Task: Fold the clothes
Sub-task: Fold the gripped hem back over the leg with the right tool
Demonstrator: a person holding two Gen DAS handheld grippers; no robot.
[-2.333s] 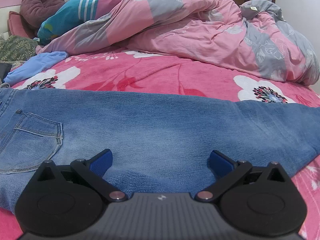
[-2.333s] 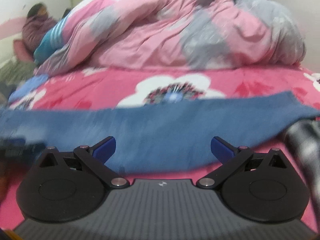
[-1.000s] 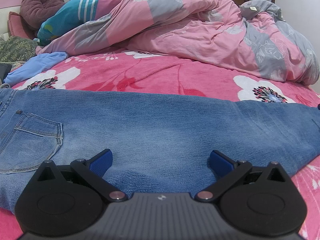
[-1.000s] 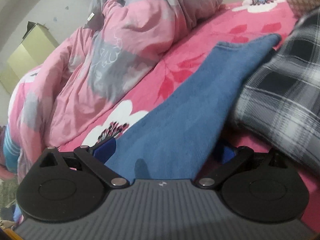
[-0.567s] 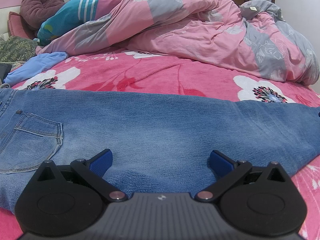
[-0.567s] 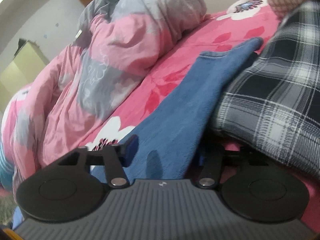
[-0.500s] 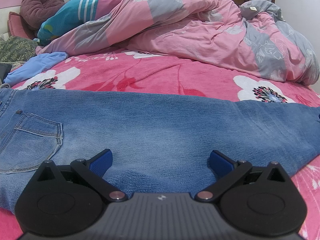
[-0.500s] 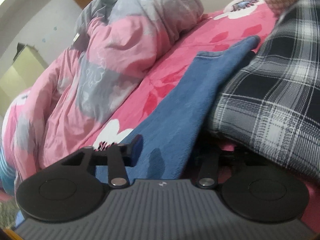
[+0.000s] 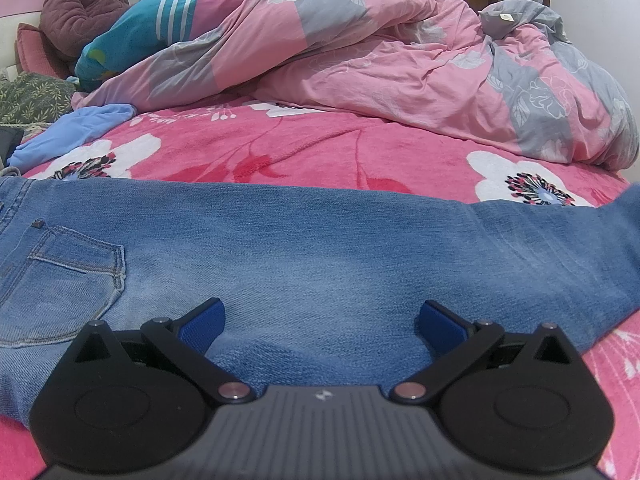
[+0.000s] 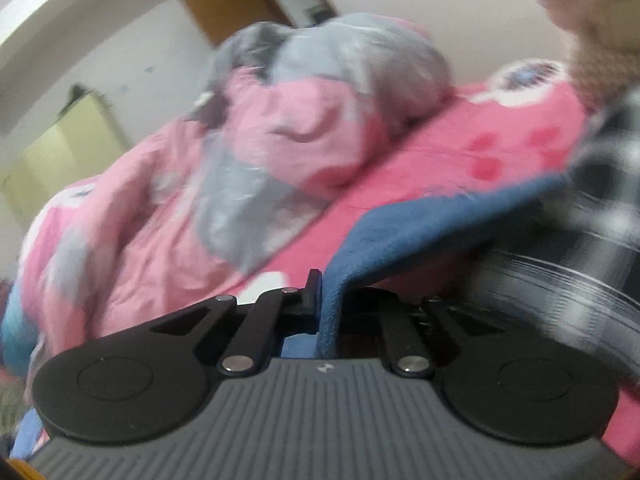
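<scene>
A pair of blue jeans (image 9: 320, 248) lies flat across the pink flowered bed, back pocket (image 9: 60, 280) at the left, leg running off to the right. My left gripper (image 9: 320, 320) is open and rests low over the thigh part, jaws wide apart, nothing between them. In the right wrist view my right gripper (image 10: 330, 300) is shut on the hem end of the jeans leg (image 10: 400, 224) and lifts it off the bed; the view is blurred and tilted.
A bunched pink and grey duvet (image 9: 380, 60) fills the far side of the bed. A light blue garment (image 9: 72, 132) lies at the far left. A person in a maroon jacket (image 9: 80, 12) sits at the back left. A plaid garment (image 10: 580, 240) lies to the right of the leg end.
My right gripper has closed on the end of the jeans leg and started to lift it, tilting the view. The left gripper has stayed still and open.
</scene>
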